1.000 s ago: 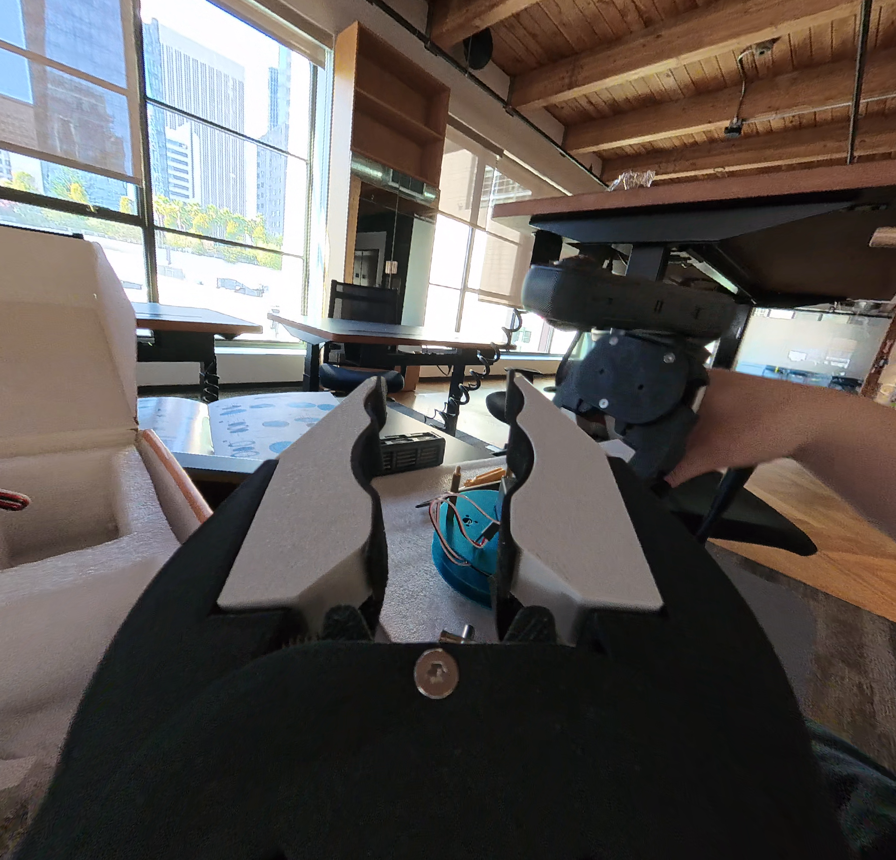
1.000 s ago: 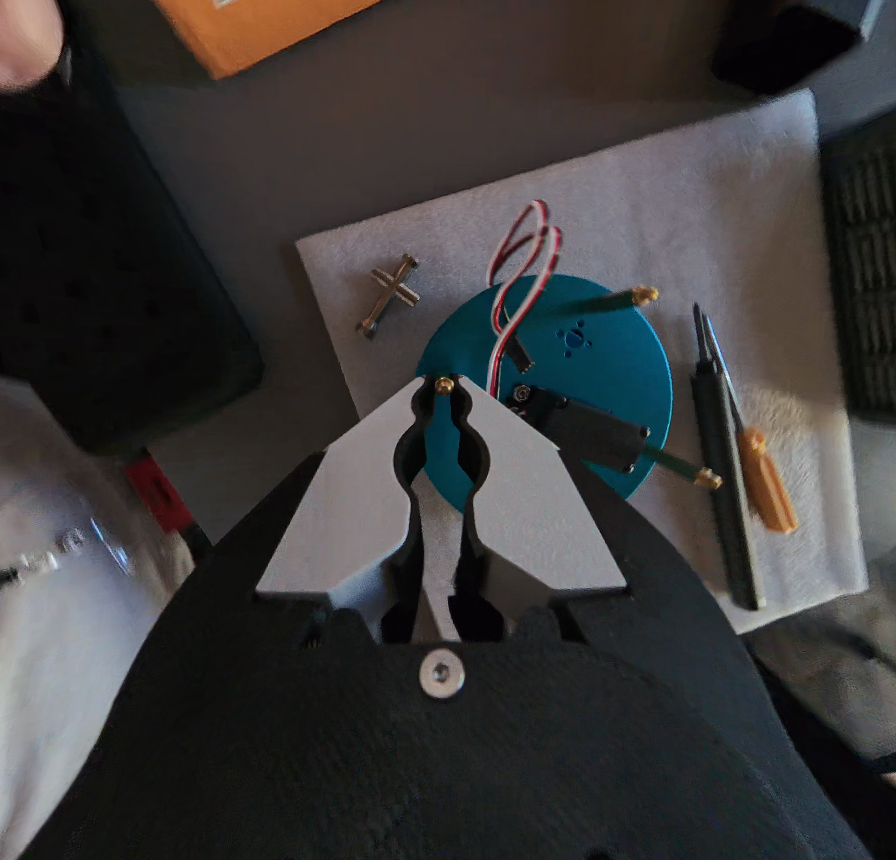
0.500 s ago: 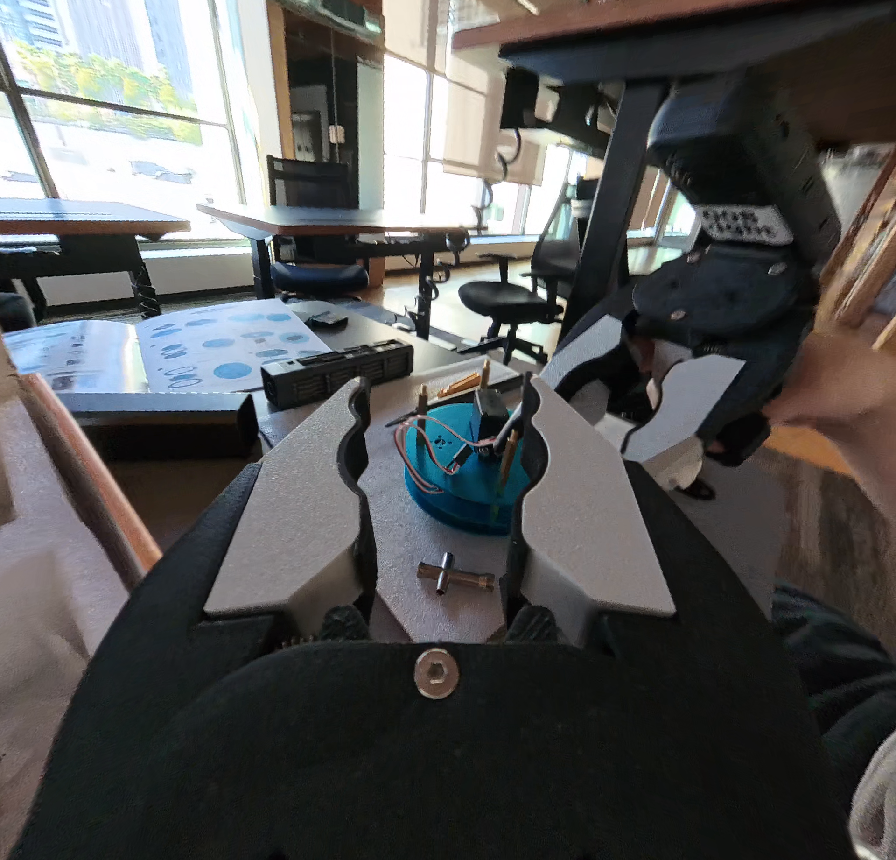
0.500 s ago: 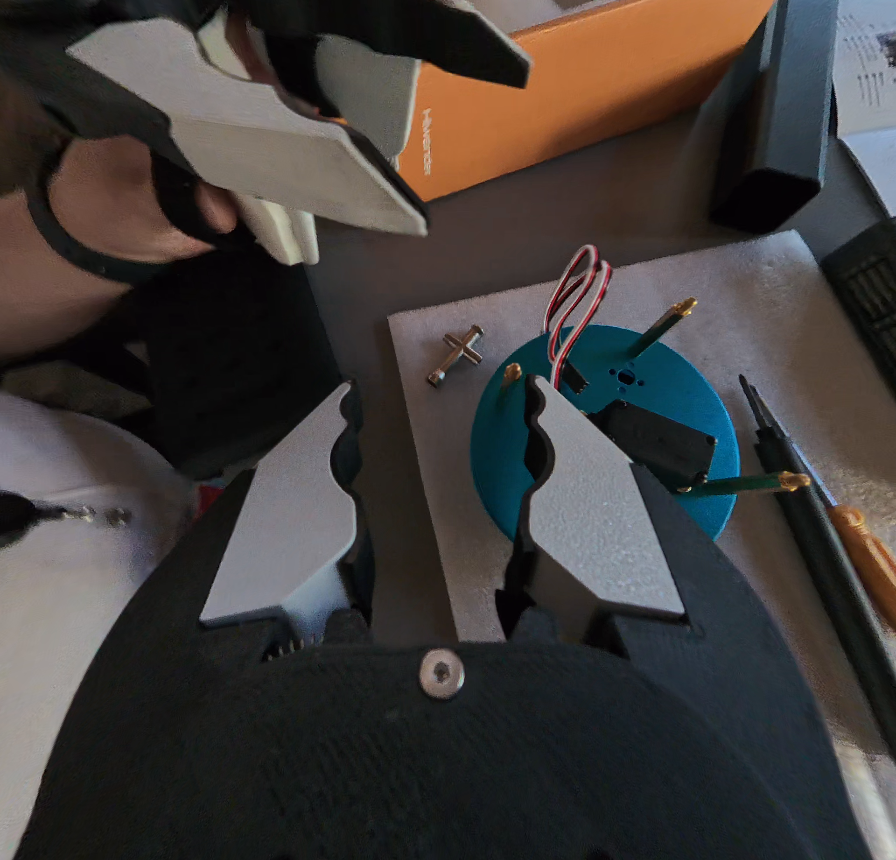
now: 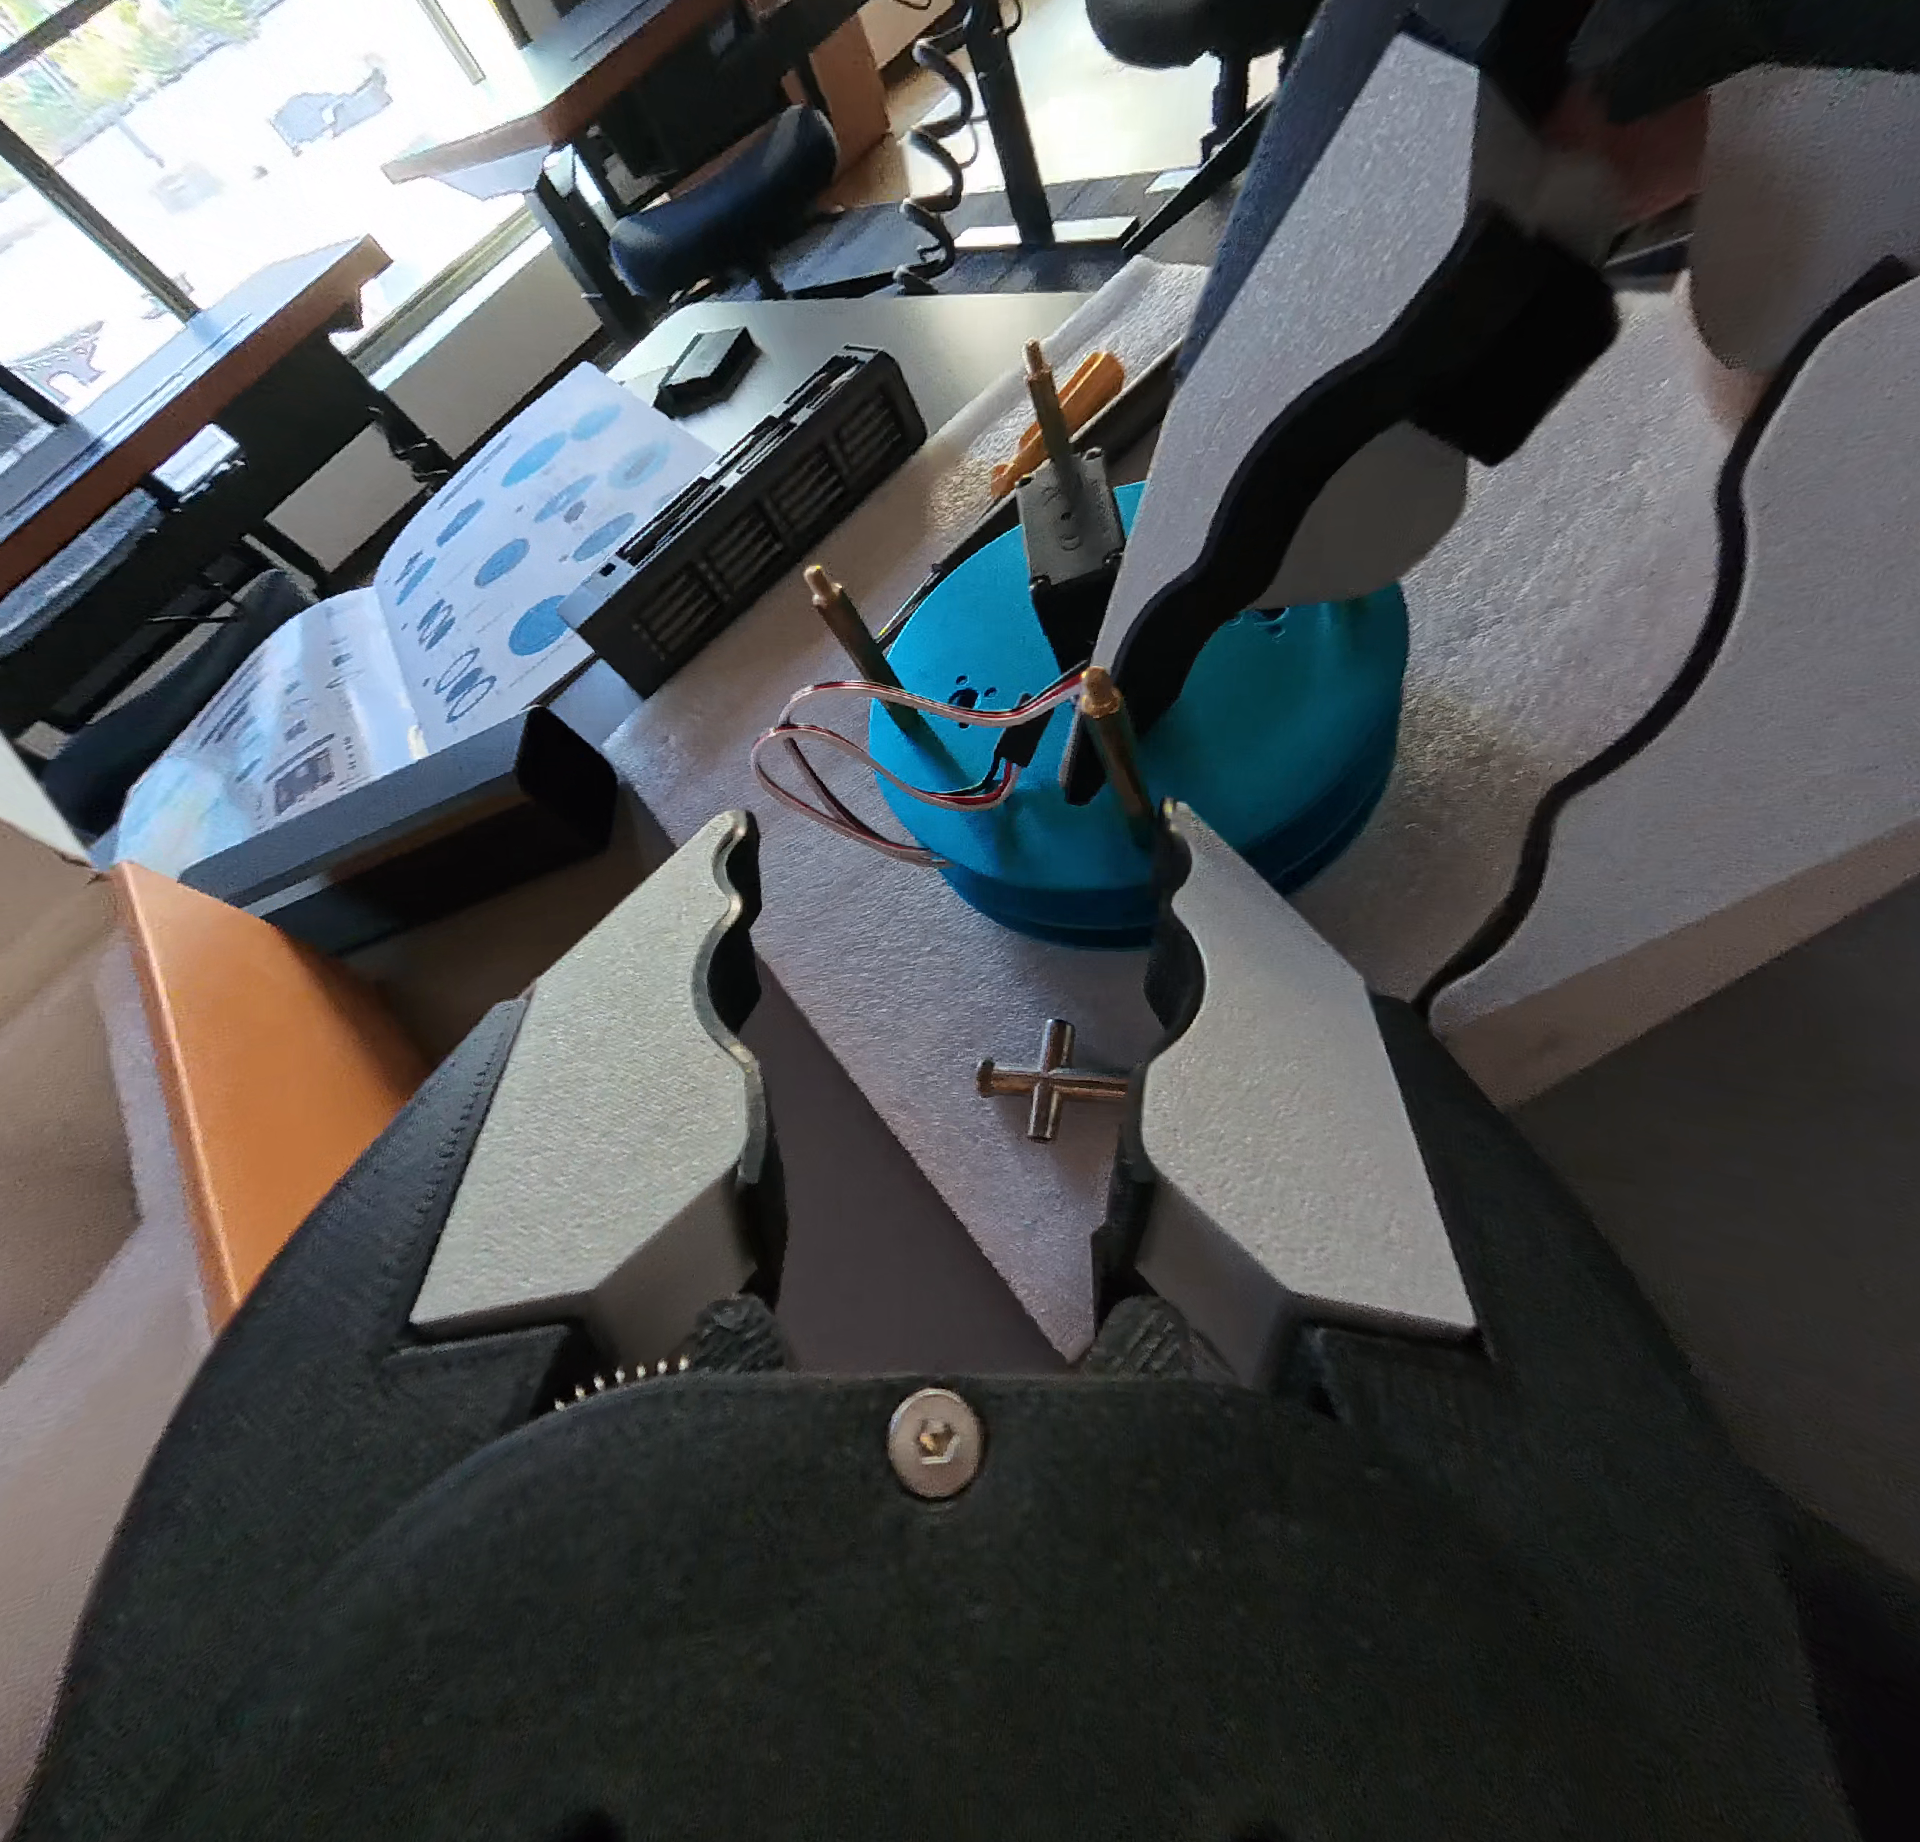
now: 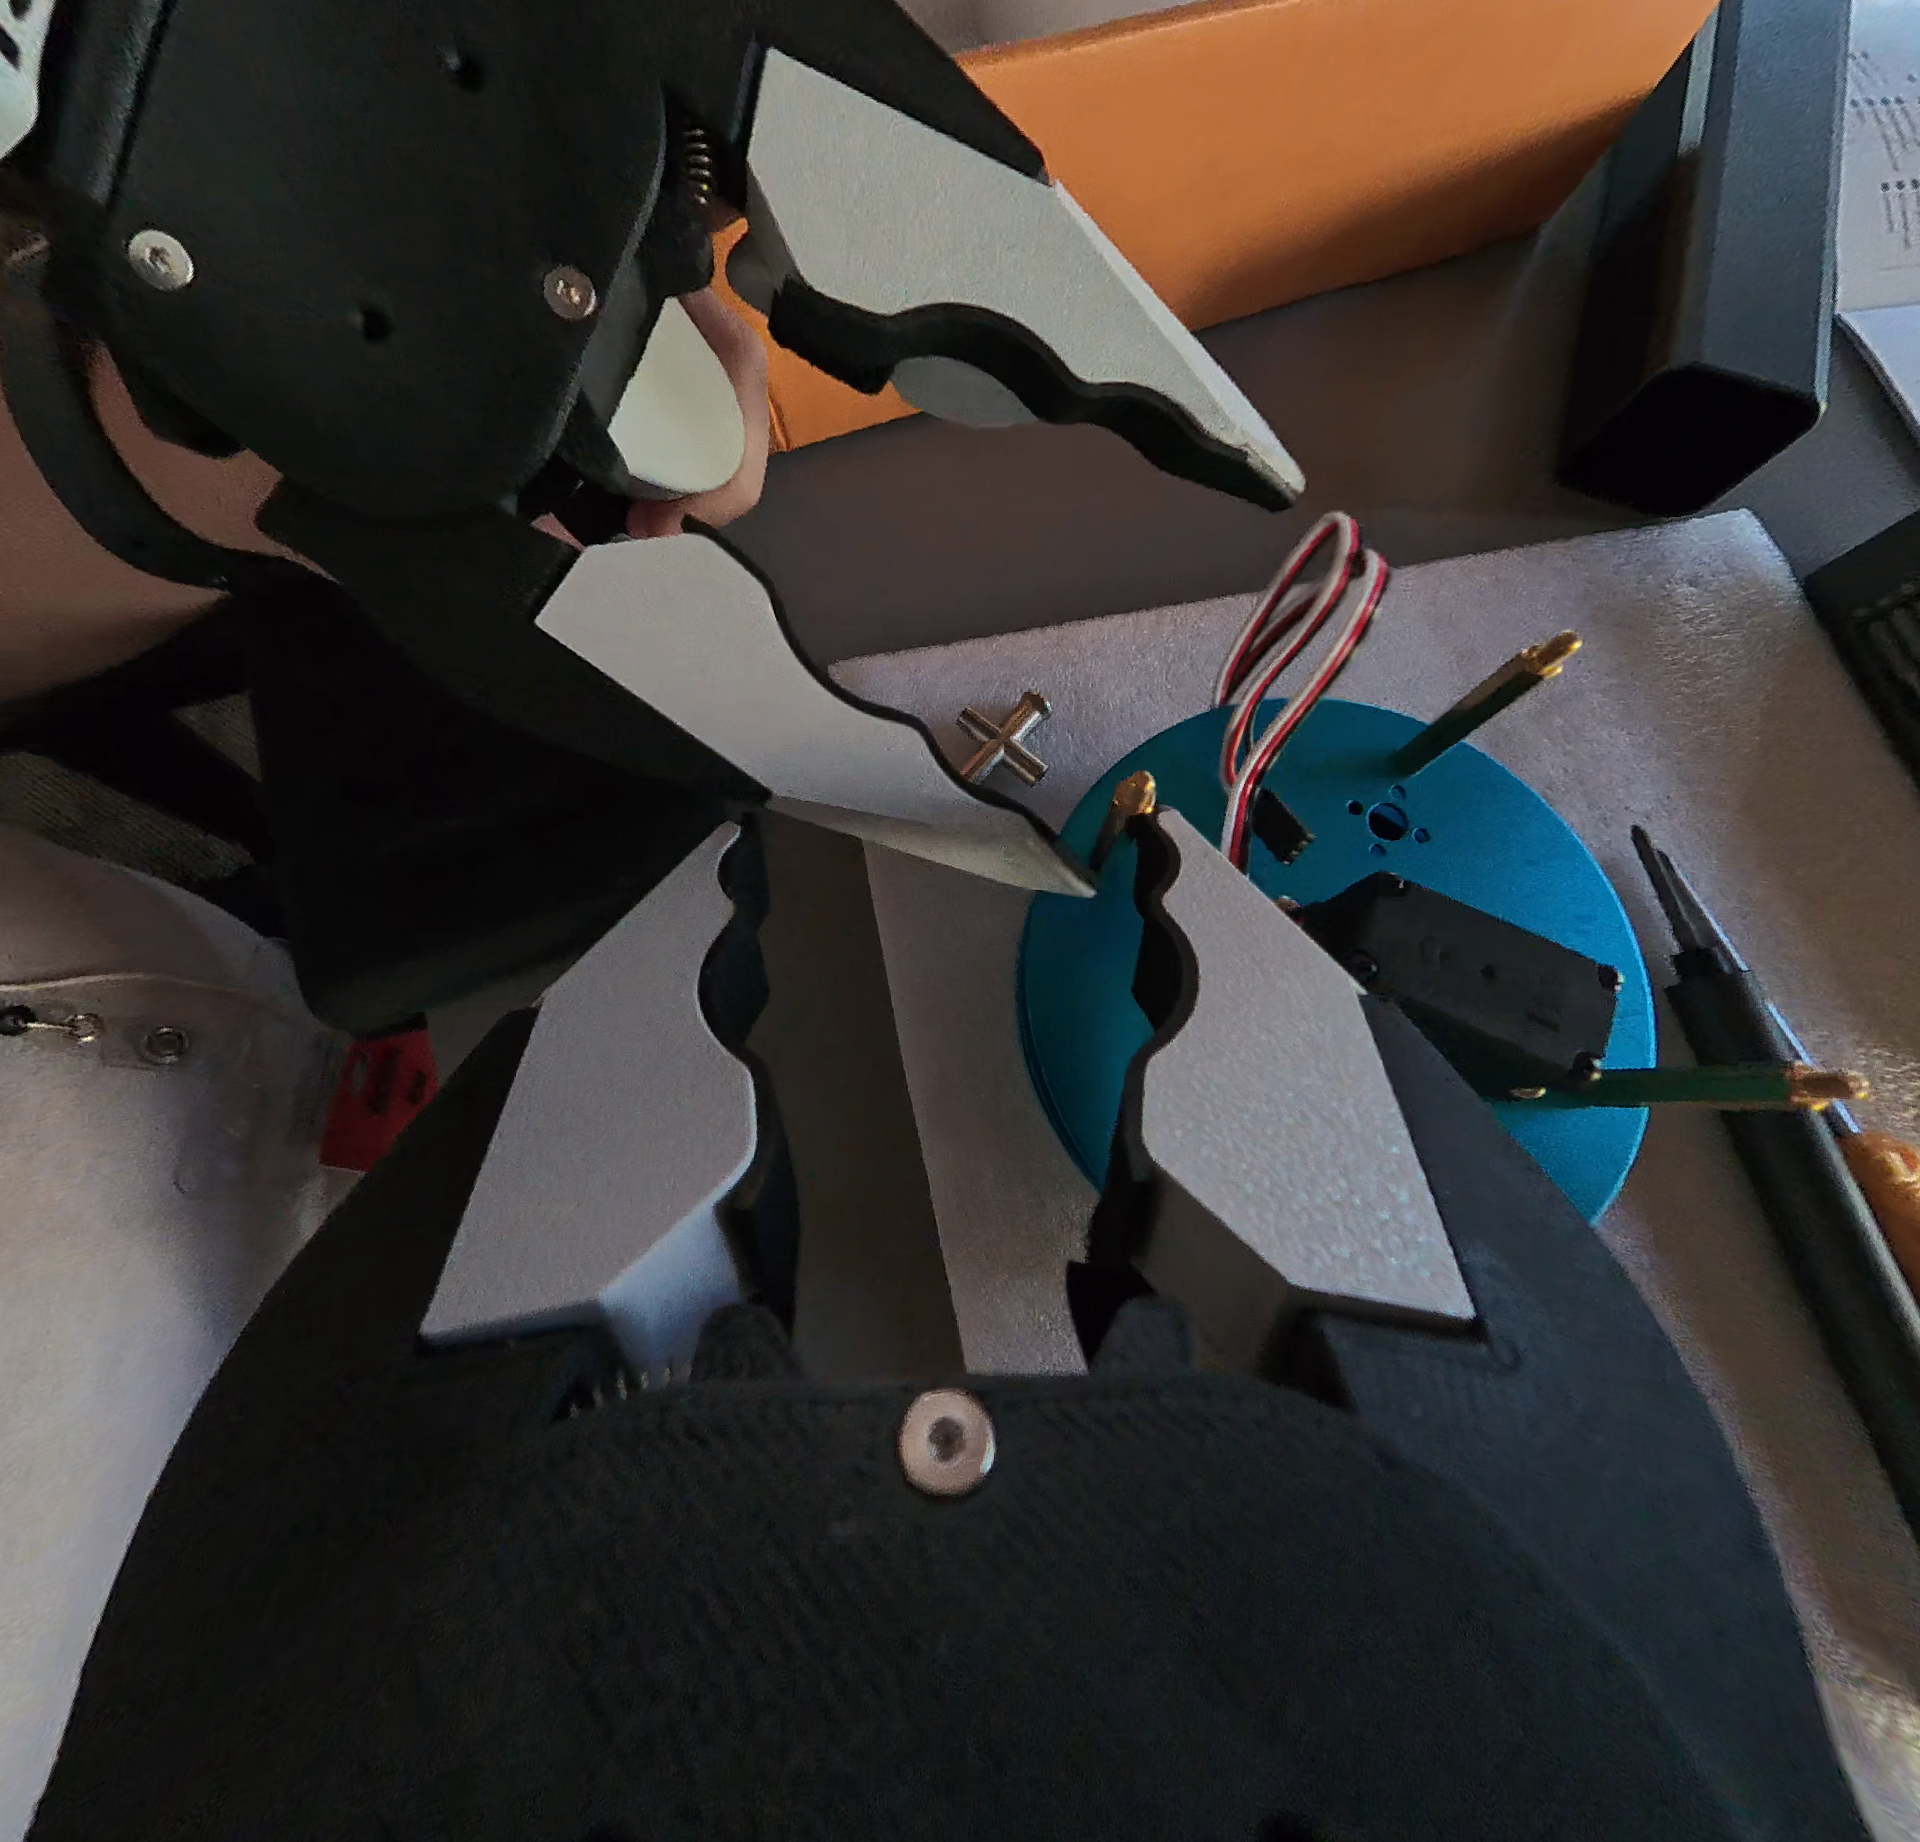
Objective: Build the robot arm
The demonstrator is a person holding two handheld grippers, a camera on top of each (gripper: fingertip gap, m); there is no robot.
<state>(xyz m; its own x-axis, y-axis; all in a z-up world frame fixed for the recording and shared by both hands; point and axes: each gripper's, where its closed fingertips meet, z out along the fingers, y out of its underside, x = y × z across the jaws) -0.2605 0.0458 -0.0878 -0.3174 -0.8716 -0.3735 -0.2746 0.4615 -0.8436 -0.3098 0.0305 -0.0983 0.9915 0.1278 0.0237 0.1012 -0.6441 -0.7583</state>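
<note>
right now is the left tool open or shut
Open: the left tool shows a wide gap between its fingers, with foam pad and cross key visible through it, nothing gripped.

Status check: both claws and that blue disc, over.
Left claw open, empty, over the foam mat by the cross key. Right claw open, empty, fingertip beside a brass-tipped post on the blue disc. Nothing gripped.

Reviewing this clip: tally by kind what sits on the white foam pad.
Blue disc: 1
Brass-tipped posts: 3
Black block on the disc: 1
Red-and-white wire loop: 1
Cross-shaped metal key: 1
Slim hand tools, black and orange: 2
Total: 9
</note>
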